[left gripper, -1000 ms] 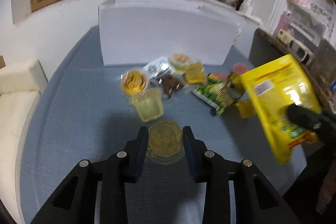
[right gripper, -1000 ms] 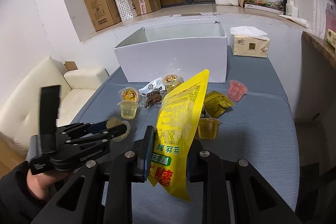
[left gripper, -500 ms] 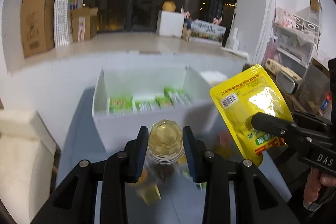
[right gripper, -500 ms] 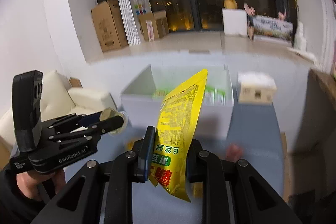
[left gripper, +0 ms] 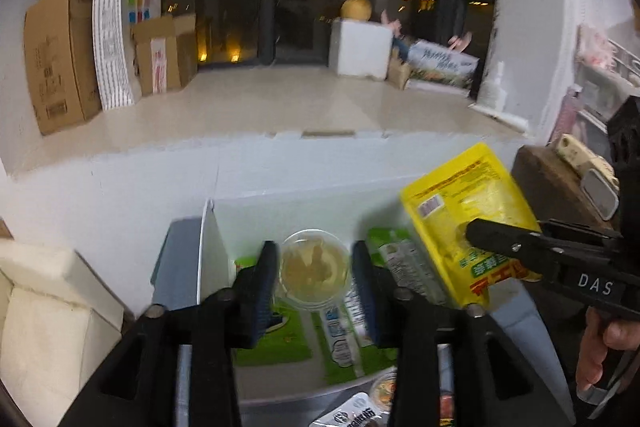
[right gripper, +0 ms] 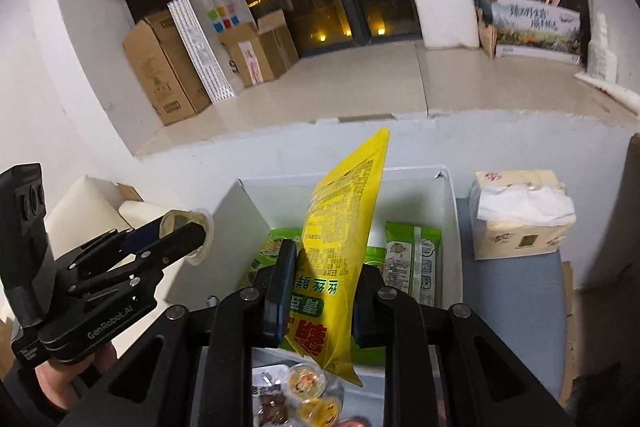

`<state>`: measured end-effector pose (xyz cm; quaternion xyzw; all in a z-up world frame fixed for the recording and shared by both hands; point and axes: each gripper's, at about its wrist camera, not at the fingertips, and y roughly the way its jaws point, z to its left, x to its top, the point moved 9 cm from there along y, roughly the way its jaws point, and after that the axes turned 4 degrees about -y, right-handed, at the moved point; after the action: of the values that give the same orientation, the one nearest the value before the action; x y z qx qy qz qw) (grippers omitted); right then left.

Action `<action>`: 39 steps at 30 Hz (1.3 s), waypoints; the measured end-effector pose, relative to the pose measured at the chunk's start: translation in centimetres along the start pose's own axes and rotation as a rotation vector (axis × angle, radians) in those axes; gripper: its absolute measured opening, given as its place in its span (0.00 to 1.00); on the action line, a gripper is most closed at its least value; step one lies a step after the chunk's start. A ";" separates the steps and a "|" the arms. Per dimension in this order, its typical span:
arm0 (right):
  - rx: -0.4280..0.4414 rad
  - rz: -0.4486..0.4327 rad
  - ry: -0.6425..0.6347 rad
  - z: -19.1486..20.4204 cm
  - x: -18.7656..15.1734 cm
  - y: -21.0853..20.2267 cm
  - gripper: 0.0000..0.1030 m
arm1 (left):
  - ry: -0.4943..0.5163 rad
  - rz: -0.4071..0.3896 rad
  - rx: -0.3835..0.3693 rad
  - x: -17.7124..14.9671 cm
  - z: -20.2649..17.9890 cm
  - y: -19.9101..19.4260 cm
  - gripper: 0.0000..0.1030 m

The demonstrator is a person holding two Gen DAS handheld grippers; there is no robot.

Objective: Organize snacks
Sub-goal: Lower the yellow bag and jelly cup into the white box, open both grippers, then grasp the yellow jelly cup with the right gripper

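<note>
My left gripper [left gripper: 314, 273] is shut on a clear jelly cup [left gripper: 314, 269] and holds it over the open white box [left gripper: 212, 247]. It also shows in the right wrist view [right gripper: 186, 231]. My right gripper [right gripper: 324, 291] is shut on a tall yellow snack bag [right gripper: 340, 239] and holds it upright over the same box [right gripper: 450, 223]. The bag shows at the right of the left wrist view [left gripper: 460, 219]. Green snack packets [right gripper: 412, 263] lie flat inside the box.
More jelly cups [right gripper: 306, 381] and a dark snack packet [right gripper: 272, 407] lie on the blue-grey table in front of the box. A tissue pack [right gripper: 520, 215] stands right of the box. A cream sofa [left gripper: 40, 307] is at the left.
Both grippers have risen from the table and moved forward over the box, the left carrying the jelly cup, the right carrying the yellow bag.
</note>
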<state>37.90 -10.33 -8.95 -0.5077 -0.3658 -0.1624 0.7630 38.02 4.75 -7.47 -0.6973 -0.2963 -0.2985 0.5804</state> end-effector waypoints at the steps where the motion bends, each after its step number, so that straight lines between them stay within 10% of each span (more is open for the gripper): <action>1: -0.015 0.013 0.003 -0.3 -0.2 0.5 0.28 | -0.012 0.019 0.030 -0.4 0.5 0.8 0.93; 3: -0.031 0.031 0.017 -0.9 -0.6 1.1 0.91 | -0.032 0.016 0.036 -0.8 1.2 1.3 1.00; 4: -0.034 0.006 0.027 -1.1 -0.6 0.9 0.98 | -0.043 0.026 0.032 -1.3 1.4 1.6 1.00; 24: 0.067 -0.088 0.008 1.0 -5.6 -7.7 1.00 | 0.023 0.019 0.013 -5.6 -0.8 -4.9 1.00; 27: 0.140 -0.091 0.029 1.4 -8.7 -10.1 1.00 | 0.040 -0.004 0.008 -8.3 -2.2 -8.0 1.00; 39: -0.039 -0.010 -0.006 0.3 -22.0 -12.3 1.00 | -0.017 0.072 -0.032 -21.5 -4.9 -12.8 1.00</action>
<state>15.16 -18.09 -16.72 -0.5212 -0.3674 -0.1718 0.7509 14.06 0.44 -15.06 -0.7194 -0.2710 -0.2760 0.5769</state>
